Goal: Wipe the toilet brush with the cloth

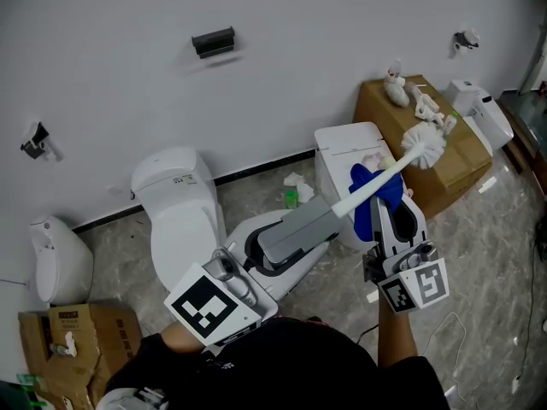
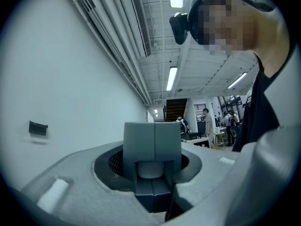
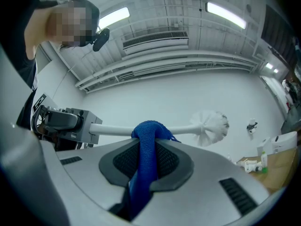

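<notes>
Left gripper [image 1: 332, 214] clenches the toilet brush [image 1: 423, 145] by its handle at centre. Right gripper [image 1: 382, 202] pinches the blue cloth [image 1: 366, 180] draped over it. Marble floor [image 1: 487, 254] lies below, with a toilet [image 1: 175, 220] at 9 o'clock, a cardboard box [image 1: 461, 165] at 2 and a white wall [image 1: 282, 75] at 12.

We note open floor [image 1: 256, 196] between toilet [image 1: 175, 220] and white unit [image 1: 342, 143]. Brush [image 1: 376, 182] spans the air above the unit. Box [image 1: 466, 165] and wall [image 1: 282, 75] close the far side.

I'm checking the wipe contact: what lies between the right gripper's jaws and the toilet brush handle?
The blue cloth: held in the right gripper, it drapes over the handle of the toilet brush, shown in the right gripper view.
</notes>
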The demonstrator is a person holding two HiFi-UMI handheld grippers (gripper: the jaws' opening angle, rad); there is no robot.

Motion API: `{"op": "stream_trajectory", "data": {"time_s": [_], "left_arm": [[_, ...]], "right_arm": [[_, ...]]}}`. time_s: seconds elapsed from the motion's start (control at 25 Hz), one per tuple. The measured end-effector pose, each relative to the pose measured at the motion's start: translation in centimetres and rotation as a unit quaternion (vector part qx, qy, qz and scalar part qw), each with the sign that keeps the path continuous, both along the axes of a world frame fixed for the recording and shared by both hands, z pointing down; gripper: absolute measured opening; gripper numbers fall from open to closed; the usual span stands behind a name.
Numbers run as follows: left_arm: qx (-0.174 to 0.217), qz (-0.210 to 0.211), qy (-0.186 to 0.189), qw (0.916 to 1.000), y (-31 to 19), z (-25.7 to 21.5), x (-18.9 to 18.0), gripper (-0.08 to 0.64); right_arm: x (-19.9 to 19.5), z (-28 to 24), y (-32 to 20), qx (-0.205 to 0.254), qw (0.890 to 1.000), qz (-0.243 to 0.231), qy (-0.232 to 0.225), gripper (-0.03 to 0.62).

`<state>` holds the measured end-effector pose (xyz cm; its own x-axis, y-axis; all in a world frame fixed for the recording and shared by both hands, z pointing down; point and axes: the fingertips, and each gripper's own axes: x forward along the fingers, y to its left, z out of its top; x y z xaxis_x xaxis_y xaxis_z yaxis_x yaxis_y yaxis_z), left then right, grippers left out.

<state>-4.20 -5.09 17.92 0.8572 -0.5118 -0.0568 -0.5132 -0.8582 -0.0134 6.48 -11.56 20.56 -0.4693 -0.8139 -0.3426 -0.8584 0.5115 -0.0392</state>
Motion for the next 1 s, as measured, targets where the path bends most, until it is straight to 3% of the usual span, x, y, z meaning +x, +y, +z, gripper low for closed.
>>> {"op": "stream_trajectory", "data": {"time_s": [0.2,1.0], "left_arm": [[0.016,0.004,-0.004,0.9999,0.5,0.3,0.3,0.161],[0.011,0.004,-0.005,0.9999,1.5,0.8,0.7,0.161]], "right_arm": [[0.6,0.4,0.2,-0.001,1.000,0.003,-0.004,0.064],[2.7,0.6,0.2,0.000,1.000,0.020,-0.018,0.064]]}}
